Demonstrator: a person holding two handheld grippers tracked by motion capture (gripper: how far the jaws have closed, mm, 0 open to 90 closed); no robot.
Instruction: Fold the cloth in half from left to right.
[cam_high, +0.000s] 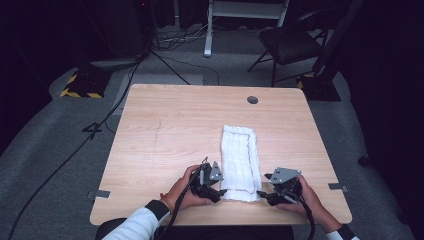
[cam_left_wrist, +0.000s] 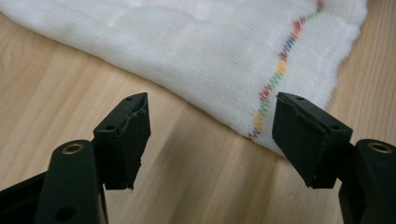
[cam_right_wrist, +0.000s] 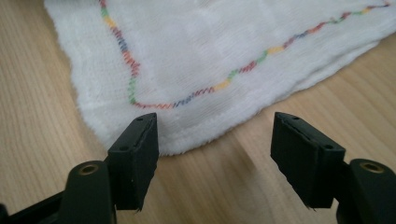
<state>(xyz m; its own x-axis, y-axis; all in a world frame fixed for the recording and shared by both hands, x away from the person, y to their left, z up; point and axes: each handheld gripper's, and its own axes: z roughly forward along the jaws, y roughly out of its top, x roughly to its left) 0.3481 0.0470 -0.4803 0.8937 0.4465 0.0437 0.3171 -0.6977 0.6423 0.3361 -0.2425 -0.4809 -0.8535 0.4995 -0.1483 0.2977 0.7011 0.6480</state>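
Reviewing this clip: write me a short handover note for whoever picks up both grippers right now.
Left gripper: open, holding nothing, at the near left corner of the white towel.
Right gripper: open, holding nothing, at the towel's near right corner.
Towel: lies as a long, narrow strip on the wooden table, running away from the person; the multicoloured stitched hem is on top at the near end.
Done: both grippers are lined up at the near corners.
Left: neither corner is gripped yet; probably close on both corners, then carry on handling the towel.

a lab or studio: dark curtained walls, floor cables (cam_high: 75, 150), hazard-taped stand base (cam_high: 80, 86), folding chair (cam_high: 292, 42).
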